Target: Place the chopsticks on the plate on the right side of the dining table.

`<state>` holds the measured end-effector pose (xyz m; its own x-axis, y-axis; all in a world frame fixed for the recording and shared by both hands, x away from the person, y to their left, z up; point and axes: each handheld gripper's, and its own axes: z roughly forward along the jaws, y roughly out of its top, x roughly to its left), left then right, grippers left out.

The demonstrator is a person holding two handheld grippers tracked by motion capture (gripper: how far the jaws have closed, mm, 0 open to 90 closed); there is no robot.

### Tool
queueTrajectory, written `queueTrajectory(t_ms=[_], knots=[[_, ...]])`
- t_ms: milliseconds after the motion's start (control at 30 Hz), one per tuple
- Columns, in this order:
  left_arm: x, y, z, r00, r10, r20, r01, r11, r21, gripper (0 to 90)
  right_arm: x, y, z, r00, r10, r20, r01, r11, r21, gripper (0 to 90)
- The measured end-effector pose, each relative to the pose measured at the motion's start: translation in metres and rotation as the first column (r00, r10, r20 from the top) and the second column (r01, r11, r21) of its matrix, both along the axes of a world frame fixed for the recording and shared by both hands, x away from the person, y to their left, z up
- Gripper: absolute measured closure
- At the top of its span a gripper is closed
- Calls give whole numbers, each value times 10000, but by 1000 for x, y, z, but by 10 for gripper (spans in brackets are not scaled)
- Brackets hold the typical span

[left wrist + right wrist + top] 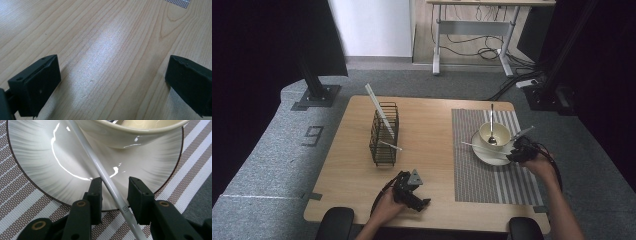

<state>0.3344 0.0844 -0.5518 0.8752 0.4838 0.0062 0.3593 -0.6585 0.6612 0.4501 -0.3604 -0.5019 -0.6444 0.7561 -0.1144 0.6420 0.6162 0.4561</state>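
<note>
Dim, dark-edged room; plate [62,157] glare, perhaps overhead light.

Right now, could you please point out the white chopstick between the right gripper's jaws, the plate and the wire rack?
white chopstick [110,183]: right gripper view, mid-shaft.
plate [37,167]: right gripper view, bare rim area.
wire rack [382,150]: high view, front wall.

One wooden surface [427,120] carries one striped placemat [477,175], one plate [484,154], one cream bowl [494,134] and one black wire rack [384,134]. One spoon [491,122] stands in the bowl. Four white chopsticks are visible: two at the rack [379,111], two at the plate [479,147].
</note>
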Motion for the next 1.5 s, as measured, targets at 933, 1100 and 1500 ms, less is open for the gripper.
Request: queueTrajectory(t_ms=[933, 1100, 1500], knots=[[0, 0, 0, 10000, -58, -20, 58, 10000, 5, 2, -72, 20, -6, 9650, -1795, 1914, 1245, 9553, 2681, 0], [0, 0, 0, 9999, -117, -6, 117, 9999, 47, 2, -72, 22, -14, 9518, -2299, 2030, 1562, 9330, 3243, 0], [1, 0, 0, 9999, -109, -91, 109, 9999, 6, 2, -63, 8, -34, 9375, -2757, 2123, 1887, 9154, 3555, 0]])
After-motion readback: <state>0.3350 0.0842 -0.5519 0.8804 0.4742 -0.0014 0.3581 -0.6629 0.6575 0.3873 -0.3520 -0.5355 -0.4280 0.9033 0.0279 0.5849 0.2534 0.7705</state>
